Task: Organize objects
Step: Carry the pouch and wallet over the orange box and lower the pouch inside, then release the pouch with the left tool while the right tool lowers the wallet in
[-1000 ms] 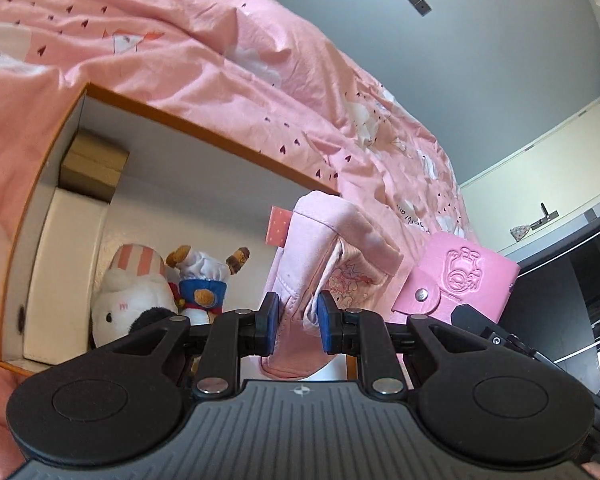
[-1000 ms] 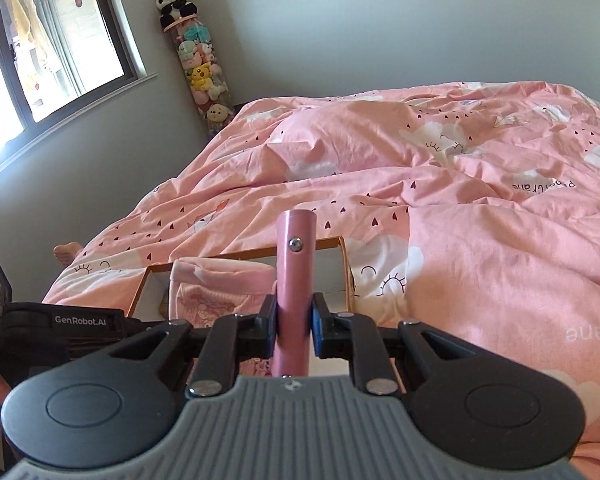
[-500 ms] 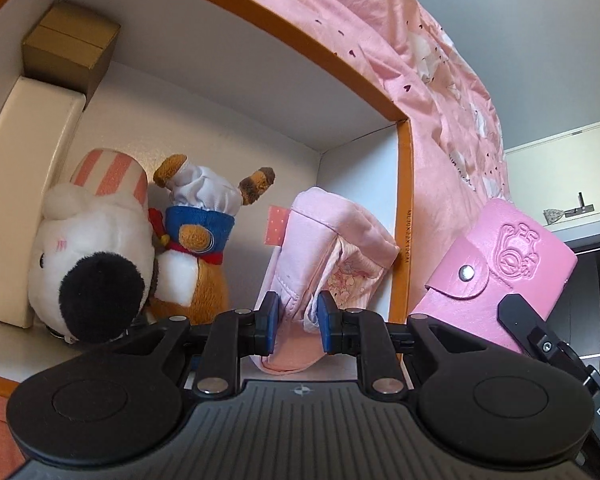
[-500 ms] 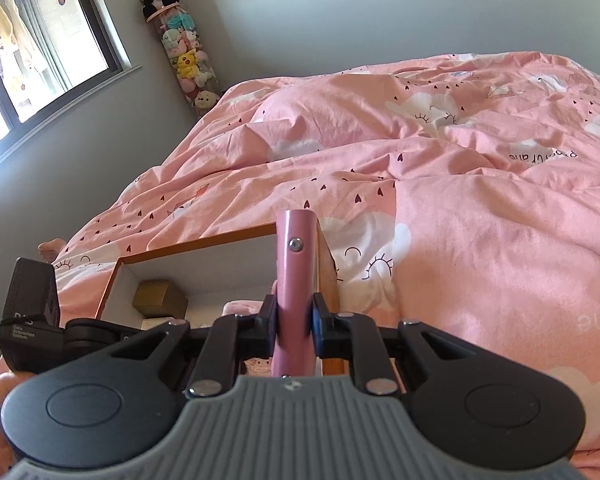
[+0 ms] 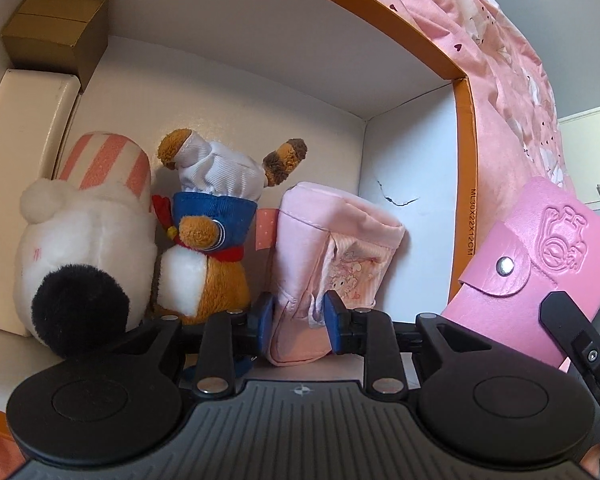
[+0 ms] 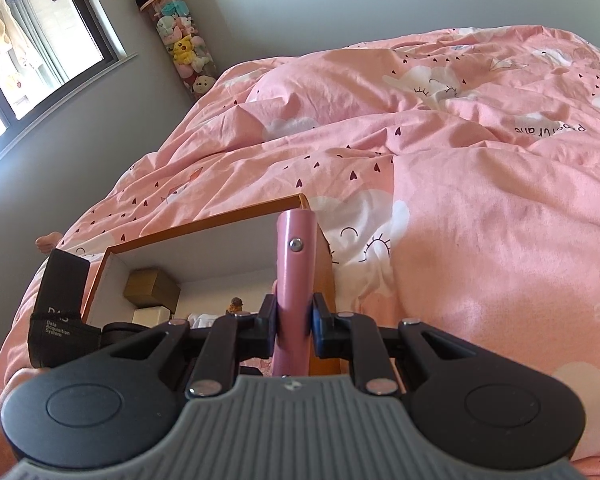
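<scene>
My left gripper is shut on a pale pink fabric pouch, held down inside the orange-rimmed box near its right wall. A white plush and a brown plush in blue lie beside the pouch in the box. My right gripper is shut on a pink snap wallet, held edge-on above the box's right rim. The wallet also shows in the left wrist view, just outside the box's right wall.
A gold carton and a long cream box sit along the box's left side. The box rests on a bed with a pink quilt. A tube of plush toys stands by the window.
My left gripper has gone down into the box with the pouch. My right gripper with the wallet has come closer to the box's right rim.
</scene>
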Motion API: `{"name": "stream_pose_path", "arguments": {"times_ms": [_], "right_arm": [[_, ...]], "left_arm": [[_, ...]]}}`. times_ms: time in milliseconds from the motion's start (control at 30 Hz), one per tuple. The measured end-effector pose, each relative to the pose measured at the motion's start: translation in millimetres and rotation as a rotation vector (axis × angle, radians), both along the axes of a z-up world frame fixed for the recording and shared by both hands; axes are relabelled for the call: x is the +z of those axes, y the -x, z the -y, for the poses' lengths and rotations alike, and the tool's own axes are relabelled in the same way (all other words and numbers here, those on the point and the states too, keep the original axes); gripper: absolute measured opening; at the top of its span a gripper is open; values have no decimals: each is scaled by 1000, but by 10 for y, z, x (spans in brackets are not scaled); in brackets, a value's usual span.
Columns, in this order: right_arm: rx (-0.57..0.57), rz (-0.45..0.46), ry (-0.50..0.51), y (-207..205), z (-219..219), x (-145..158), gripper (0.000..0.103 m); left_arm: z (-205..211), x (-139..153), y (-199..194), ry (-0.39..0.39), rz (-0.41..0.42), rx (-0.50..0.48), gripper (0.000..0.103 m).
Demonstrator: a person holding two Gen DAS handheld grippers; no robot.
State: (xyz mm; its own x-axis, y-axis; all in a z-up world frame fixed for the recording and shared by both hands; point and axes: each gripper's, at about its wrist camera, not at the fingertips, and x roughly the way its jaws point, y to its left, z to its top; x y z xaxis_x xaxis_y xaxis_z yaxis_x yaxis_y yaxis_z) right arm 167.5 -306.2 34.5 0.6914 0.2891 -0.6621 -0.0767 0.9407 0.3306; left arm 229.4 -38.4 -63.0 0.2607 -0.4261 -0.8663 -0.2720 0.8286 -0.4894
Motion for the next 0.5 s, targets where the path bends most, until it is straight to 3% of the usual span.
{"name": "stream_pose_path", "arguments": {"times_ms": [133, 233, 333, 500], "right_arm": [[19, -1, 0, -4, -12, 1, 19], [54, -5, -11, -11, -25, 18, 19], [101, -23, -25, -54, -82, 24, 19], [174, -109, -58, -231, -253, -61, 19]], "left_arm": [[-56, 128, 80, 18, 51, -24, 46], [-148, 303, 125, 27, 131, -36, 46], [-256, 477, 132, 1, 216, -27, 39], [-409, 601, 150, -46, 268, -5, 37]]}}
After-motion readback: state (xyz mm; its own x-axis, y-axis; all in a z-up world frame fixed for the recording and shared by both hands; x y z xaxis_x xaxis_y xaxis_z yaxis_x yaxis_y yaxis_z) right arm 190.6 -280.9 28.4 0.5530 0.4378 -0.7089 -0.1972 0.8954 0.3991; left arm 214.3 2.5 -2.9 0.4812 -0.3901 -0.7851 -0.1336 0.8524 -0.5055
